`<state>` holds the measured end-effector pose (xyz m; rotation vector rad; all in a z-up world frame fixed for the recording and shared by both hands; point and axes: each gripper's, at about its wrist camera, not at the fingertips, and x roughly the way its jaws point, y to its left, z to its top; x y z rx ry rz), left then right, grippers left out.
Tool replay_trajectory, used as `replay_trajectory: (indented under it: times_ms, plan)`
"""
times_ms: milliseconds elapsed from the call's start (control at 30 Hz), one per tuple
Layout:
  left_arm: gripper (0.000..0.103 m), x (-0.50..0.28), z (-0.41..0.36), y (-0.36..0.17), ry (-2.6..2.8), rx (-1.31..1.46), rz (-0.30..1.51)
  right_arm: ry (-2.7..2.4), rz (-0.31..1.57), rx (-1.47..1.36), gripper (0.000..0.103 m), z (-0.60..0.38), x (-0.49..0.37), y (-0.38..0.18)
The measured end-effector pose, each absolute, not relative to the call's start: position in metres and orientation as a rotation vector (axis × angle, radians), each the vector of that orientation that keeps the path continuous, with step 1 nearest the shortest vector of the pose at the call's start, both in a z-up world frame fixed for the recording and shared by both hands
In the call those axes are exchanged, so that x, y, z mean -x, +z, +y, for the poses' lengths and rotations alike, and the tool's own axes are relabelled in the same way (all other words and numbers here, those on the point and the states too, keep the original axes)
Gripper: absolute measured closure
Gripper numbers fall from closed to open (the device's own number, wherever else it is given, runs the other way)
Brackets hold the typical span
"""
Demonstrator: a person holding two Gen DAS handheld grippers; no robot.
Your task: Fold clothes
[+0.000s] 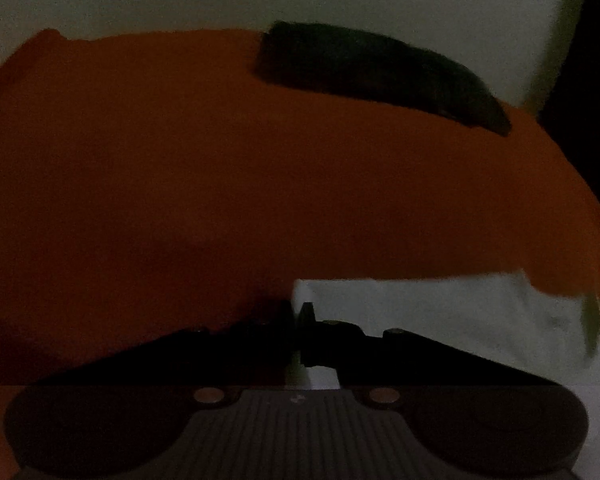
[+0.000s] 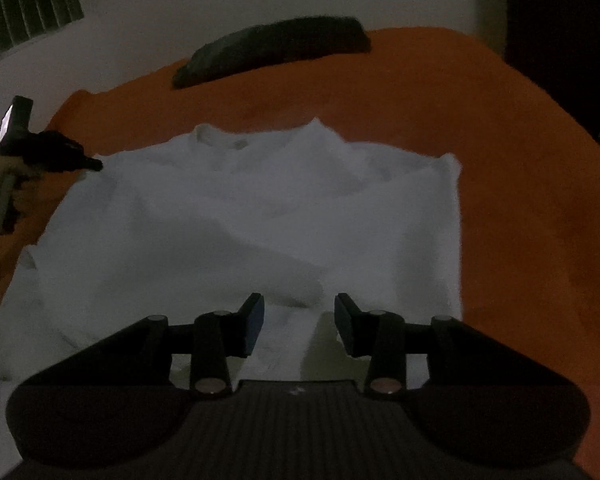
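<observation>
Lying on orange sheet (image 2: 520, 140): white shirt (image 2: 260, 208), dark pillow (image 2: 272, 44) beyond.

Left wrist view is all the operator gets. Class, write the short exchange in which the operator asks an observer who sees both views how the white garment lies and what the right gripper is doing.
Operator: I see only a corner of white cloth beside my shut fingers. How does the garment lie?
Observer: The white shirt lies spread out on the orange cover, with its collar on the far side.
Operator: And the right gripper?
Observer: The right gripper is open over the shirt's near edge, jaws apart and gripping nothing.
</observation>
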<state>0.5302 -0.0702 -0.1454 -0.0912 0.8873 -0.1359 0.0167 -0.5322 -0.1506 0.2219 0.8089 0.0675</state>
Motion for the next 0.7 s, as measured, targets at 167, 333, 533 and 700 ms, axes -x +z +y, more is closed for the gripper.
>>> replay_trajectory:
  times_ms: [167, 333, 533, 700]
  plan:
    - [0.099, -0.542, -0.081, -0.180, -0.119, -0.008, 0.939, 0.072, 0.865, -0.172, 0.055, -0.529, -0.023, -0.167]
    - [0.097, -0.527, -0.072, -0.145, -0.134, 0.000, 0.841, 0.037, 0.833, -0.126, 0.060, -0.525, -0.019, -0.165]
    - [0.097, -0.434, -0.087, -0.084, -0.376, -0.004, 0.741, 0.133, 0.772, -0.108, 0.081, -0.505, -0.028, -0.149]
    - [0.097, -0.366, -0.114, -0.137, -0.472, -0.049, 0.897, 0.038, 0.868, -0.121, 0.103, -0.511, -0.038, -0.186]
